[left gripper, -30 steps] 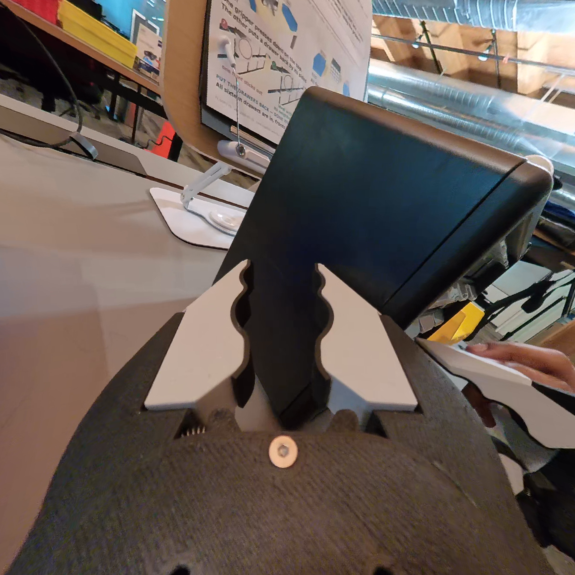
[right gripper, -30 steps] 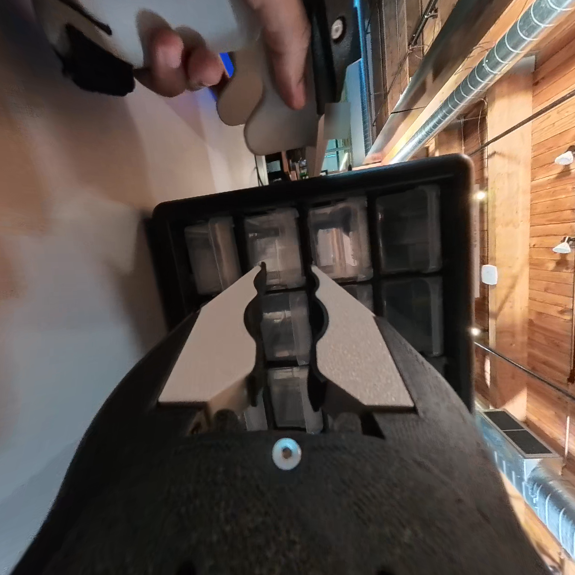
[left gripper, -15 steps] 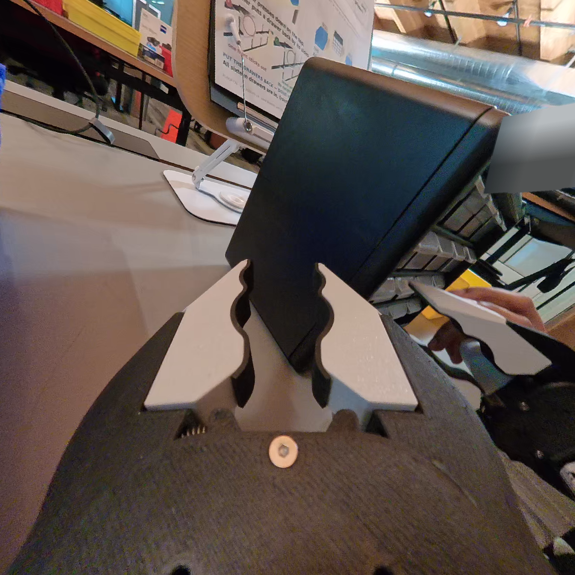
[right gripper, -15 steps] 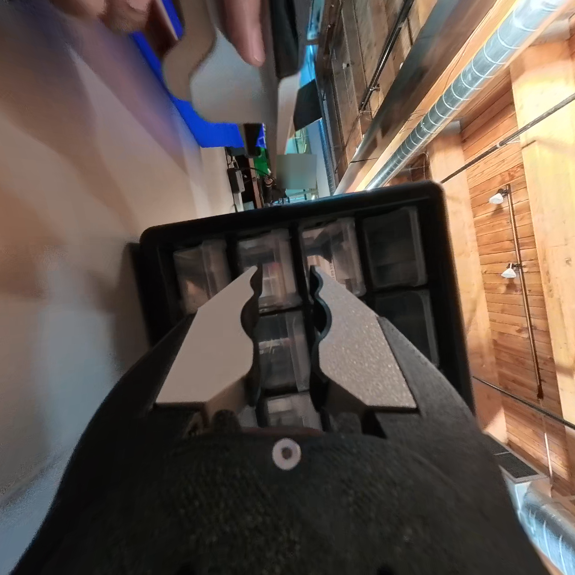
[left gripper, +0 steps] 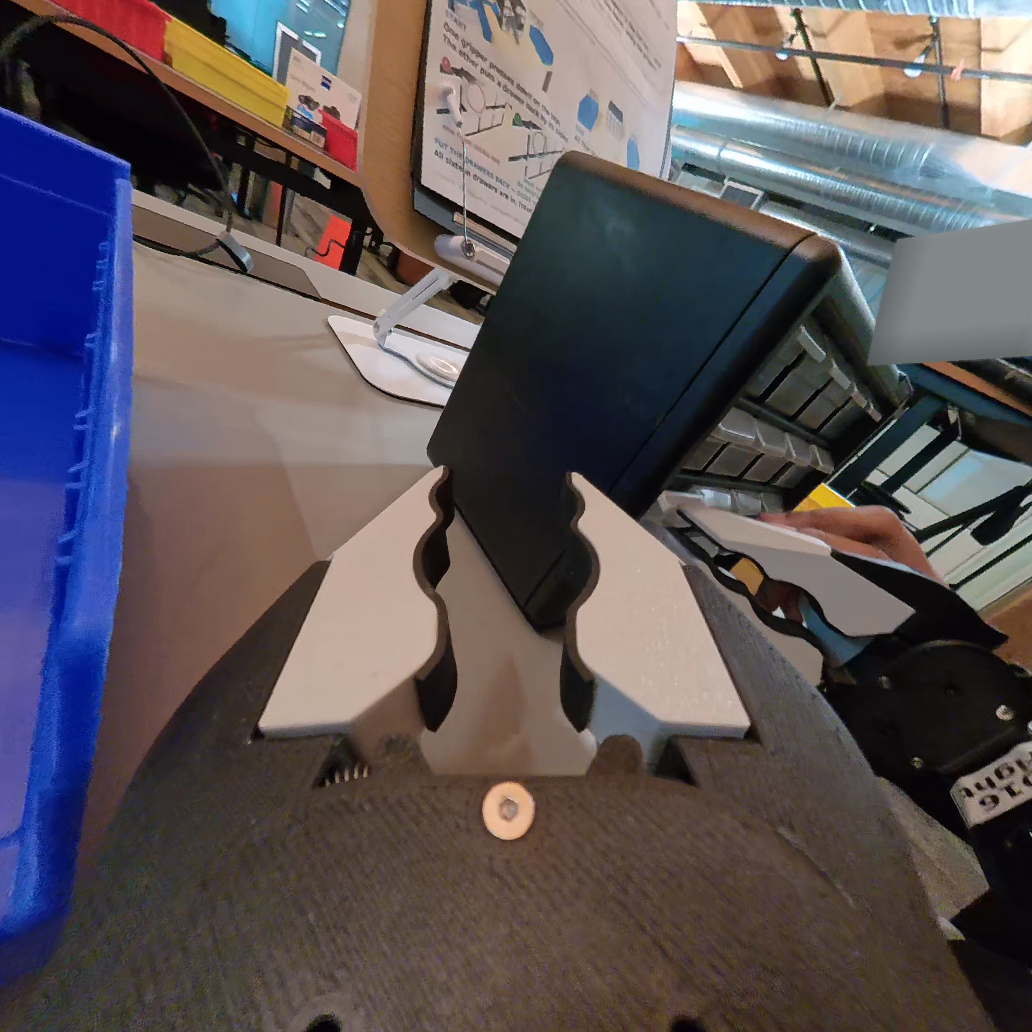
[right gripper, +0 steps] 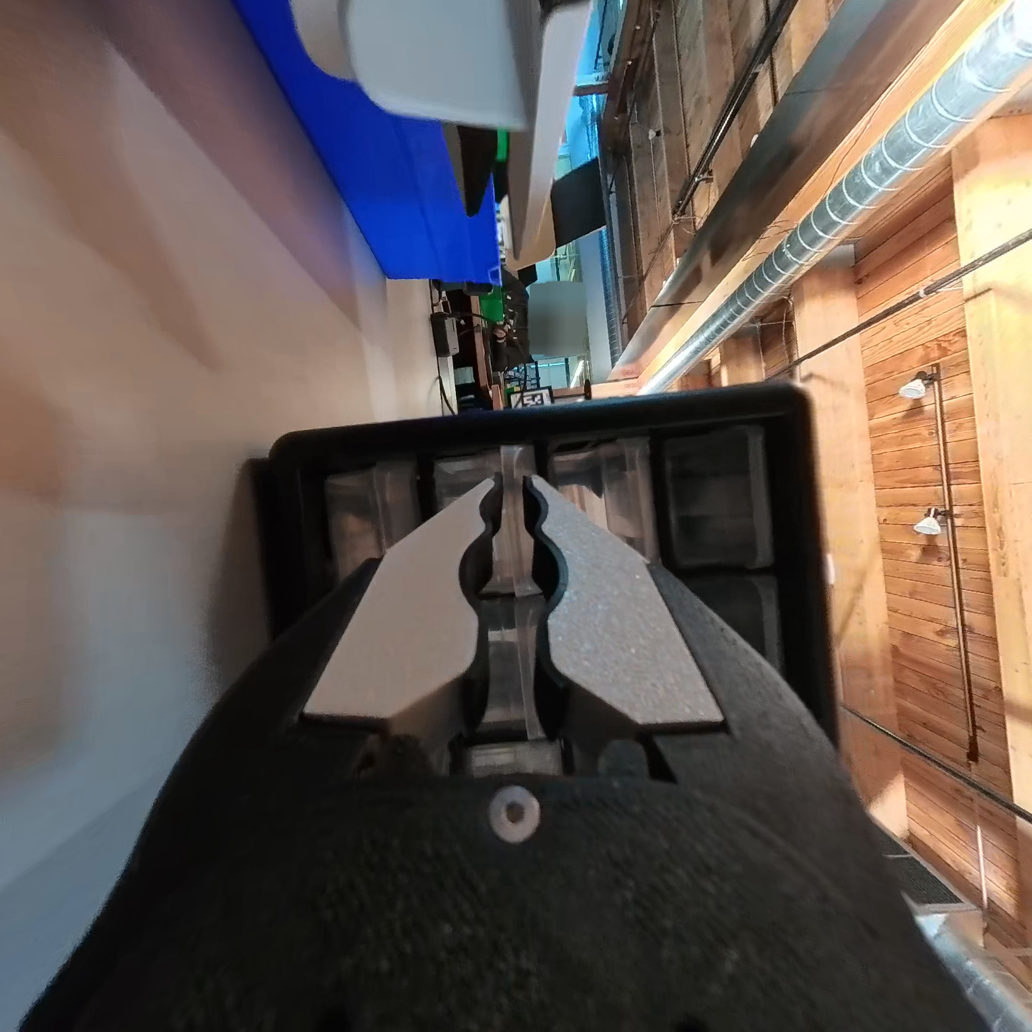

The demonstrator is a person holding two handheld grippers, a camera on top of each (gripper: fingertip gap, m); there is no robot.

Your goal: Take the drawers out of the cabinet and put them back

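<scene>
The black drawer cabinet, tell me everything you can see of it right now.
The cabinet is a glossy black plastic case with rounded corners, standing on the pale table. Its front grid holds clear plastic drawers. The right gripper has closed on one drawer's handle. The left gripper is open just behind its plain back.

Left gripper [left gripper: 508, 486] has pulled back from the black cabinet [left gripper: 614, 357]: a second ago its near corner sat deep between the spread fingers, now only the corner tip does. A blue bin [left gripper: 56, 502] has come into the left wrist view at the left edge. Right gripper [right gripper: 512, 483] has narrowed from wide open onto a clear drawer [right gripper: 511, 536], its handle tab now between the fingertips (actual contact hard to tell, frame blurred). The blue bin [right gripper: 385, 167] also entered the right wrist view.
</scene>
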